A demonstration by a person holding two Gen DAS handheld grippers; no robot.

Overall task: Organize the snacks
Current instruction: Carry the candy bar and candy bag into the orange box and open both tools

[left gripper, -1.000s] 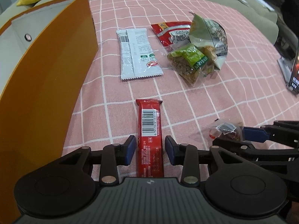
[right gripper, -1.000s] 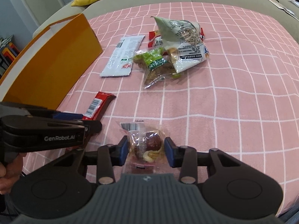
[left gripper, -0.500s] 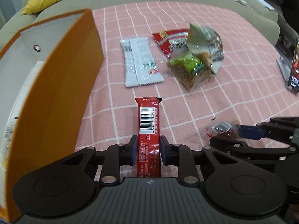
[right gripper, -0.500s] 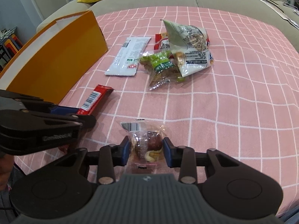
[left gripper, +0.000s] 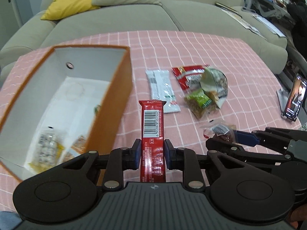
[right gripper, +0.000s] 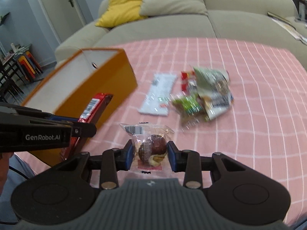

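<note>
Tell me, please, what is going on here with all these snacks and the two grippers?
A person is sorting snacks into an orange box on a pink checked cloth. The left gripper is shut on a red snack bar, held off the cloth beside the box. The right gripper is shut on a clear packet of dates and nuts. A few packets lie in the box; a white packet and a small heap of bags lie on the cloth.
</note>
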